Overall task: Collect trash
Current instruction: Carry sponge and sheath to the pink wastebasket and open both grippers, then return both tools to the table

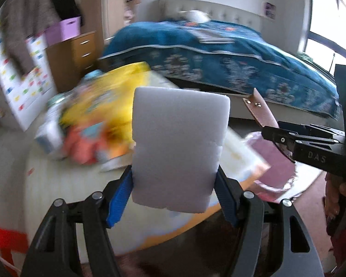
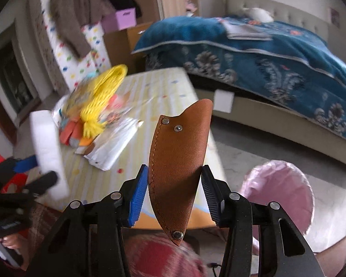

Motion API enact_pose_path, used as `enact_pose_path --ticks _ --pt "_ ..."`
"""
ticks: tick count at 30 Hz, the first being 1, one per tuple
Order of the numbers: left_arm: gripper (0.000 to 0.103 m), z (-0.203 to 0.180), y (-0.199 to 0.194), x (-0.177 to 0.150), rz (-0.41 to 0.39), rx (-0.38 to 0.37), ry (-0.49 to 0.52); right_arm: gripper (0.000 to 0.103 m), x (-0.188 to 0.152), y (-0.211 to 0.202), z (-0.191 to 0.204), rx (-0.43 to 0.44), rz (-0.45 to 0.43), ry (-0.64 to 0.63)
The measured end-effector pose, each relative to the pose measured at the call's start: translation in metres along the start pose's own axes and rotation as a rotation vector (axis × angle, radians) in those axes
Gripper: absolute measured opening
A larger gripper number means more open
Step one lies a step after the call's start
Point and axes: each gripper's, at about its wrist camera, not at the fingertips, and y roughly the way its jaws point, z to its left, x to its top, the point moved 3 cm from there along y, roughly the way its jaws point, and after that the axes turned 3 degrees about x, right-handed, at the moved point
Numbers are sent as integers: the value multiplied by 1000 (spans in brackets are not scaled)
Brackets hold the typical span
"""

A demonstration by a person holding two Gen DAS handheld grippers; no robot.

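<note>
- My left gripper (image 1: 175, 182) has its jaws clamped on a white foam block (image 1: 180, 147), pinched low at both side edges so most of it stands tall above the blue pads.
- My right gripper (image 2: 175, 194) has its jaws closed on a brown leather sheath (image 2: 180, 161), held by its flanks with the riveted tip pointing down toward me.
- Both pieces are in the air above the near edge of the striped surface (image 2: 163, 87), clear of the pile left on it: yellow netting (image 2: 103, 94), a white plastic bag (image 2: 113, 143) and orange scraps just beside them.
- The pink-lined bin (image 2: 286, 184) sits on the floor to my right, below the surface and near the bed (image 2: 265, 53); that is where I judge both pieces belong.
- To do this well, I'd bring the sheath over the bin's mouth first, since my right side is nearer, and part the jaws only once the tip is inside the rim.
- The foam is light and tall, so it may tip or drift when let go; I'd lower it close to the liner before releasing.
- My two tools are close together here, so I'd go one at a time rather than crossing them.
- The view is blurred at the left, so I can't tell what the small items in the pile are.
</note>
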Motion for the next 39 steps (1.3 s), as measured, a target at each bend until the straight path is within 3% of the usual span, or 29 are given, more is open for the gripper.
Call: enact_pose_path --ticks 12,20,21,22,23,25,32,39 --pt "66 -156 58 43 -25 -212 198 48 -31 -54 -132 -203 -38 165" --pt "67 -208 89 70 -12 -310 218 48 -35 -50 -179 -235 -46 230" --pt "72 -211 92 73 -12 -322 215 48 -35 -45 -184 -239 -47 233" --pt "83 -211 93 76 -9 -329 212 50 -35 -43 -186 -243 -44 234" --pt "88 -210 93 79 -10 -328 204 61 -37 -37 -191 -258 -27 243" --pt "91 -205 90 81 -25 -315 194 71 -39 -35 -193 -264 -25 260" --pt "91 -159 74 68 -27 -230 137 71 -48 -56 -188 -256 -55 309" --pt "91 -98 46 45 -16 -120 60 71 -32 -71 -148 -206 -97 267"
